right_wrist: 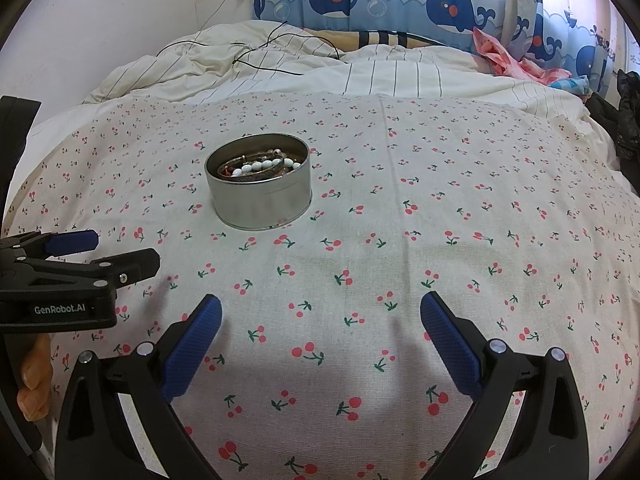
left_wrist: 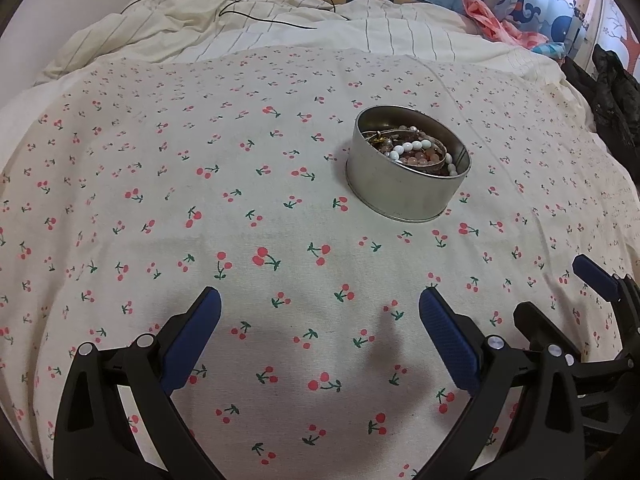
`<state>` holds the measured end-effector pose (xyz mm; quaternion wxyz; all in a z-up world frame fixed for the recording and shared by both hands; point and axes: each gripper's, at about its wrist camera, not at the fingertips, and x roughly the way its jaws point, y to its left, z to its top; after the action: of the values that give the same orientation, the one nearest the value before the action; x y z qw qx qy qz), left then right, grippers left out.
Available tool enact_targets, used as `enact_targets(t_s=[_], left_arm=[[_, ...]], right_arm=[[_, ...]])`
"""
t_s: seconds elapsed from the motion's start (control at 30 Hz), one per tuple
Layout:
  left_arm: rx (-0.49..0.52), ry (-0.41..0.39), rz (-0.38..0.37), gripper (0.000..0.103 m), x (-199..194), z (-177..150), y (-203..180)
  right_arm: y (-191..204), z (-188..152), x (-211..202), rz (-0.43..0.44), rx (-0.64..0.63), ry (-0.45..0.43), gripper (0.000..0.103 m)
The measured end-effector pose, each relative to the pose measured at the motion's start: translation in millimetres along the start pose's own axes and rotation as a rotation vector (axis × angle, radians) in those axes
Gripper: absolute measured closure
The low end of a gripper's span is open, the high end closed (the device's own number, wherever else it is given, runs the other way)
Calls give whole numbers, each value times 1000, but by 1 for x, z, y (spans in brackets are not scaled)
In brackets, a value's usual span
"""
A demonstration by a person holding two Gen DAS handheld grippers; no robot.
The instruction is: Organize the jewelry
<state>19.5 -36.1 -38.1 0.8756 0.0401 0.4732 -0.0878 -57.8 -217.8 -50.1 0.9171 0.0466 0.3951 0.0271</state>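
Note:
A round silver tin [left_wrist: 400,188] stands on a cherry-print cloth [left_wrist: 240,200]. It holds a heap of jewelry: a white bead bracelet [left_wrist: 416,148], pink beads and gold pieces. My left gripper [left_wrist: 320,312] is open and empty, hovering over the cloth short of the tin. The right wrist view shows the same tin [right_wrist: 260,200] with the white beads [right_wrist: 256,168], ahead and to the left. My right gripper [right_wrist: 320,312] is open and empty above the cloth. The right gripper shows at the left view's right edge [left_wrist: 560,292], and the left gripper at the right view's left edge [right_wrist: 108,250].
The cloth lies over a bed with a rumpled striped duvet [right_wrist: 320,68] behind it. A thin black cable [right_wrist: 260,52] lies on the duvet. A whale-print curtain [right_wrist: 380,0], pink fabric [right_wrist: 500,56] and dark clothing [right_wrist: 624,120] are at the back right.

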Motion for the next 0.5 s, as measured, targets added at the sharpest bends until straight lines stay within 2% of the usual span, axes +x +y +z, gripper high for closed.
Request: enact_targets(t_s=[0.5], left_arm=[[20,-8,-20,8,-2,3,-3]], right_arm=[[0,0,0,-1,0,1,8]])
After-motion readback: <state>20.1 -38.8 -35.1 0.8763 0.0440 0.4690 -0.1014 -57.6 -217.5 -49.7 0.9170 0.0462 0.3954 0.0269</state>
